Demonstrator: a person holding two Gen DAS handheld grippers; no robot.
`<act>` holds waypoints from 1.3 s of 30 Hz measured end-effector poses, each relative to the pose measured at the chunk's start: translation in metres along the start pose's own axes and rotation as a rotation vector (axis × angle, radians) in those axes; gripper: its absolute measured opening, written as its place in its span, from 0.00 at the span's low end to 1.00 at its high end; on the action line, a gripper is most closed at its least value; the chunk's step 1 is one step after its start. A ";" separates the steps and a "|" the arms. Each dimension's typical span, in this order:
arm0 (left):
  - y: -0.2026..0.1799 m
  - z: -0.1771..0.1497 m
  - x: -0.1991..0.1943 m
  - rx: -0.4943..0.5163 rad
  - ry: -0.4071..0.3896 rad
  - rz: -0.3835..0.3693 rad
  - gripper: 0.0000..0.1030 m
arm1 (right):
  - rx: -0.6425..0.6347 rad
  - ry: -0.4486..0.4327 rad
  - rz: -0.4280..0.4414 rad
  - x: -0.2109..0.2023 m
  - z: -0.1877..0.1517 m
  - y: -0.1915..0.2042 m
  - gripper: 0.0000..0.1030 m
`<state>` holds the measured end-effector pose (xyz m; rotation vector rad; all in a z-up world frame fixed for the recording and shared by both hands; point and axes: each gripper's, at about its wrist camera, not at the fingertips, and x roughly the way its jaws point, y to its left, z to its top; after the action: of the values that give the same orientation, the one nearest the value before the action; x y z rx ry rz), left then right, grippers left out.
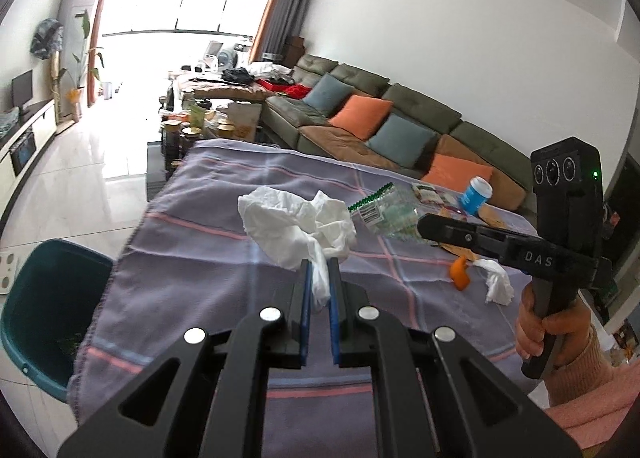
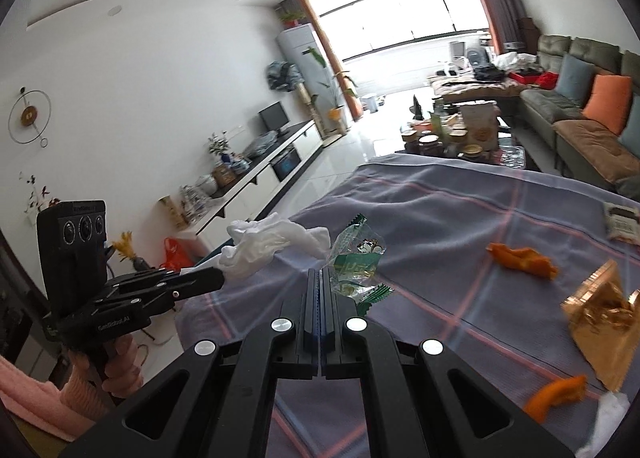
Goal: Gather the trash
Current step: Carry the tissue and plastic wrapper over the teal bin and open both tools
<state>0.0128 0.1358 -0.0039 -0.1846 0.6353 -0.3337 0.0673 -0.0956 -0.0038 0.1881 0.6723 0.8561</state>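
**Both grippers carry trash over the cloth-covered table**

In the left wrist view the left gripper (image 1: pixel 320 270) is pinched on a crumpled white tissue (image 1: pixel 292 225); a tail of the paper hangs down between the blue pads (image 1: pixel 306 298) while the bulk billows out above the tips, towards 12 o'clock. At 9 o'clock, low beside the table's edge, stands a dark teal bin (image 1: pixel 48 298).

The right gripper (image 2: pixel 320 278) has its jaws pressed together on the edge of a clear wrapper with green print (image 2: pixel 356 262), which sticks out towards 1 o'clock from the tips. In the same view the left gripper appears at 9 o'clock, held in a hand (image 2: pixel 116 366) with a pink sleeve.

Other trash lies on the purple checked cloth (image 2: pixel 460 217): a piece of orange peel (image 2: pixel 520 258) at 3 o'clock of the right gripper's tips, a gold foil bag (image 2: pixel 600 322) at 4 o'clock, and a second orange peel (image 2: pixel 556 398) at 5 o'clock. In the left wrist view a small tissue wad (image 1: pixel 496 282) lies on the cloth at 3 o'clock, with a blue cup (image 1: pixel 476 193) farther back at 2 o'clock.
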 end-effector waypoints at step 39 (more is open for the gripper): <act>0.166 -0.027 -0.068 -0.250 -0.006 0.405 0.09 | -0.153 0.225 0.313 0.161 0.029 0.120 0.01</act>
<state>-0.0139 0.3127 -0.0331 -0.2894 0.6912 0.1378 0.0842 0.1071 -0.0075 0.0594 0.7953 1.2376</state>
